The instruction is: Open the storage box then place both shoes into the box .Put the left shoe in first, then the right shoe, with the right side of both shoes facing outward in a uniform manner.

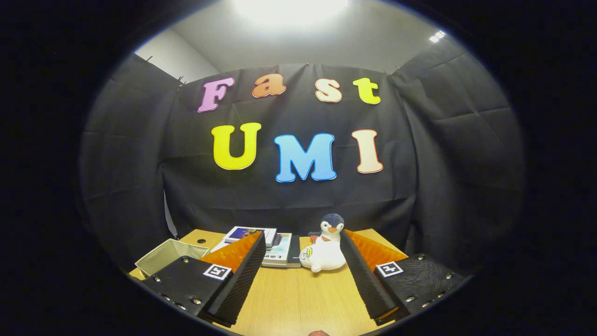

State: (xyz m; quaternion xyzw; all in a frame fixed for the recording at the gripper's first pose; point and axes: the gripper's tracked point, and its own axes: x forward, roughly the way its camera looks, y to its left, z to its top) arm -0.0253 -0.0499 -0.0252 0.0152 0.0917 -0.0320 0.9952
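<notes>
Beyond the left finger, at the surface's [298,298] far corner, a pale fabric storage box [170,254], open-topped, interior mostly hidden by its near wall and the finger. Gripper [301,242] fingers spread wide, pinching nothing, bare wood between. Just ahead, a plush penguin [326,252] beside stacked books [275,245], partly covered by the fingertips.

A white penguin toy [323,254] with a dark blue head sits on the light wood-grain table [298,298].
</notes>
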